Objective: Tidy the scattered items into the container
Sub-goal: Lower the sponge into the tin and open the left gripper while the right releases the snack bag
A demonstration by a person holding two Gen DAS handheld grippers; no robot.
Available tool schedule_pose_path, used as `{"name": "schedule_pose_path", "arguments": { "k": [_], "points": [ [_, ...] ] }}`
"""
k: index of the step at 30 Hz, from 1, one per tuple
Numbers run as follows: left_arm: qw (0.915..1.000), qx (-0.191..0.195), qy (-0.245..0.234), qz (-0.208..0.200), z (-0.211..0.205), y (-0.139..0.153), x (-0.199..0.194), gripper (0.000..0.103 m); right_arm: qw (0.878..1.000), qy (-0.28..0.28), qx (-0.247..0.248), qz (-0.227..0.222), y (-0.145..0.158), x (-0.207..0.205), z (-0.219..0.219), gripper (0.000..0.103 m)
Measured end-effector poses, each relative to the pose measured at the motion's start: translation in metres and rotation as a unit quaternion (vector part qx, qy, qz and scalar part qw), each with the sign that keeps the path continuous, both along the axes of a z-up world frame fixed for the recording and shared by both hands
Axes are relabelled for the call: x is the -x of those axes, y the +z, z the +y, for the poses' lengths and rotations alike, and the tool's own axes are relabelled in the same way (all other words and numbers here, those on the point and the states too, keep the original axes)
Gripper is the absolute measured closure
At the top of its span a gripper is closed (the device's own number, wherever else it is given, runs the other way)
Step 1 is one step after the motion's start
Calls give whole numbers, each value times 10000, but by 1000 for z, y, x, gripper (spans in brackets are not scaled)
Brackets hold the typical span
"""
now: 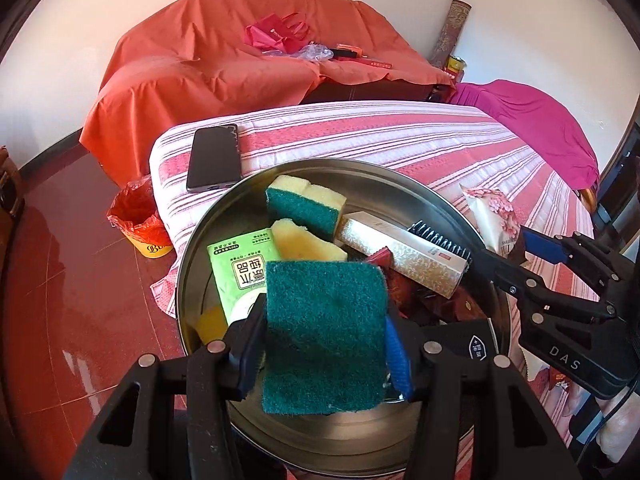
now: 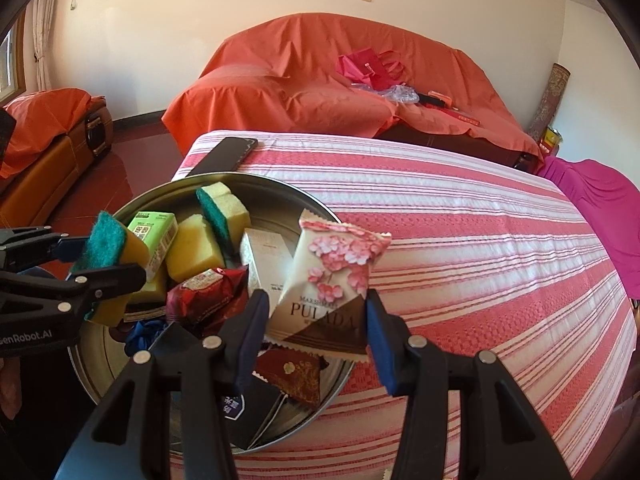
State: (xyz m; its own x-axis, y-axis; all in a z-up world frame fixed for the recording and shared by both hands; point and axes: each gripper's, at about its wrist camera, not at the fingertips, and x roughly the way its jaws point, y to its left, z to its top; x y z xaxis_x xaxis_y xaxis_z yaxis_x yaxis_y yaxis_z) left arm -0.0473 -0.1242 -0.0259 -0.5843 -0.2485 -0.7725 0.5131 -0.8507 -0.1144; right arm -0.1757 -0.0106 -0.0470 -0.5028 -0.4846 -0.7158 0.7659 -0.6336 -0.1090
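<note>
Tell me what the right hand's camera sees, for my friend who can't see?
The right gripper holds a flowery snack packet over a round metal tin full of sponges and packets, on a striped tablecloth.

Black tongs (image 1: 326,344) — blue pads (image 1: 396,354), silver rivets

Phone (image 2: 226,157) partly behind basin rim (image 2: 224,179); near rim cut off.
</note>
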Motion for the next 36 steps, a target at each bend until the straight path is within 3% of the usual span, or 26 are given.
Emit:
{"name": "schedule_pose_path", "arguments": {
  "k": [24,36],
  "points": [
    [9980,-45,464,-430,-18,-14,-3,48,9988,428,-164,144,-10,-20,-34,54],
    [9973,-68,444,-584,-16,-17,0,38,9989,448,-119,117,-13,-23,-32,53]
  ]
}}
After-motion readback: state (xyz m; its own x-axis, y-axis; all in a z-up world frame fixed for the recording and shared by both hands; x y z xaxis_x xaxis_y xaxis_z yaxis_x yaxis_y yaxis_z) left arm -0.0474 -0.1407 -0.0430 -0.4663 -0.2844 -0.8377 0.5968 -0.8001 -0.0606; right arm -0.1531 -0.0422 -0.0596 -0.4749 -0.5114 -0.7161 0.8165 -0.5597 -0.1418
